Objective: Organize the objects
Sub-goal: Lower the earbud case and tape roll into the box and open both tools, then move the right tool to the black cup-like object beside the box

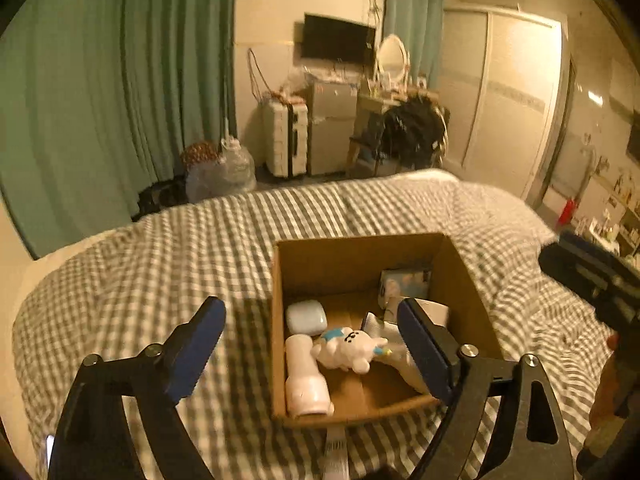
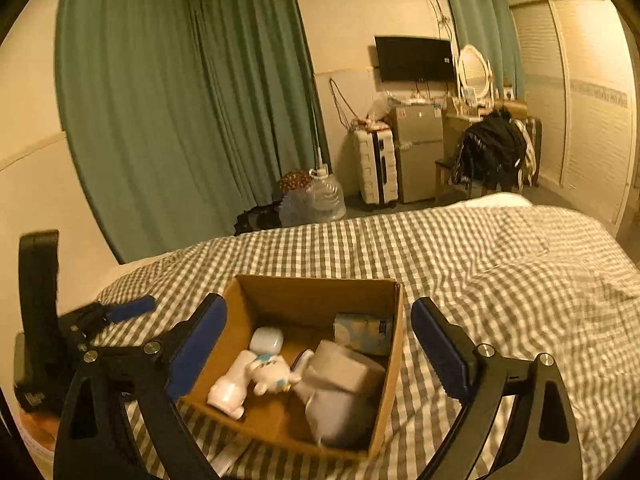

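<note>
An open cardboard box [image 1: 340, 264] sits on a grey-and-white checked bedspread [image 1: 160, 264]. Inside lie a white bottle [image 1: 304, 380] on its side, a white plush toy [image 1: 348, 348] with blue marks, a small white case [image 1: 306, 316], a pale blue printed pack [image 1: 404, 284] and a soft white pouch [image 2: 340, 392]. My left gripper [image 1: 308, 308] hangs open above the box's near left part, holding nothing. My right gripper [image 2: 318, 305] is open over the box [image 2: 316, 280] from the other side, with nothing between its blue pads [image 2: 440, 344]. Each view catches the other gripper at its edge.
The bed fills the foreground. Beyond it are green curtains [image 2: 180, 100], a clear water jug [image 2: 326, 196], a white suitcase [image 2: 376, 168], a small fridge [image 2: 418, 152], a chair heaped with dark clothes [image 2: 492, 152] and a wardrobe [image 2: 592, 112] at the right.
</note>
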The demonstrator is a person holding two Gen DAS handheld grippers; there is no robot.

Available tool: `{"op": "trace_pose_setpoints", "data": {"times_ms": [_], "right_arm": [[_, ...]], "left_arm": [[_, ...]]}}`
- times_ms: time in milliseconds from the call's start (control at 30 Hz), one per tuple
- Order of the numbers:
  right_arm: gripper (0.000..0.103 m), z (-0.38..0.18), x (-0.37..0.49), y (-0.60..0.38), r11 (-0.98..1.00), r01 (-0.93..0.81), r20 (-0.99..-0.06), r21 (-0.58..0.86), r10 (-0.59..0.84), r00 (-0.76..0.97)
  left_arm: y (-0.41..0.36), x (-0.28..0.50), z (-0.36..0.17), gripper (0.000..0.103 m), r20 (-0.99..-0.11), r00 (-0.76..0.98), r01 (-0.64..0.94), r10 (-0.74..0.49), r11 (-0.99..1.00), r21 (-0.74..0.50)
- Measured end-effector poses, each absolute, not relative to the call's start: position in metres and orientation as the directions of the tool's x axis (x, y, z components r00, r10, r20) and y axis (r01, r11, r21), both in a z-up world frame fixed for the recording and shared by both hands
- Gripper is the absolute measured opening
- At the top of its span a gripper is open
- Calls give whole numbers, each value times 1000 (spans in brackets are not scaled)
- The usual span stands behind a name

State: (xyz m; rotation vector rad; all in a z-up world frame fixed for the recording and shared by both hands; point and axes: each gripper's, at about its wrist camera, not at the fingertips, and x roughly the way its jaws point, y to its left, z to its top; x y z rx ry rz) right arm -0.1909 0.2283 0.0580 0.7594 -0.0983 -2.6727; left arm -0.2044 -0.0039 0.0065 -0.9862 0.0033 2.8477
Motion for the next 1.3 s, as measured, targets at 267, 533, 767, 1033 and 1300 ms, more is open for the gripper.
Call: {"op": "trace_pose_setpoints", "data": {"times_ms": [267, 533, 767, 1033, 1300], "right_arm": [[94, 68, -122, 218, -936, 344, -517, 79, -333, -788], [94, 17, -103, 192, -926, 369, -612, 82, -339, -714], [94, -74, -112, 169, -917, 386, -754, 103, -325, -571], [85, -115, -101, 145, -875, 474, -827, 100, -338, -449], [51, -128, -87, 131, -848, 528, -844, 32, -306, -440]], "left_arm": [[-35, -144, 6, 91, -630, -774, -50, 62, -998, -37], [-40, -116, -54, 91, -725, -688, -11, 34, -999, -36], [-36, -123, -114, 91, -823, -568, -24, 5, -1000, 10], [-46, -127, -125, 91, -830, -558, 5, 5, -1000, -9], [-44, -128, -126, 91, -823, -567, 7, 0, -1000, -5]]}}
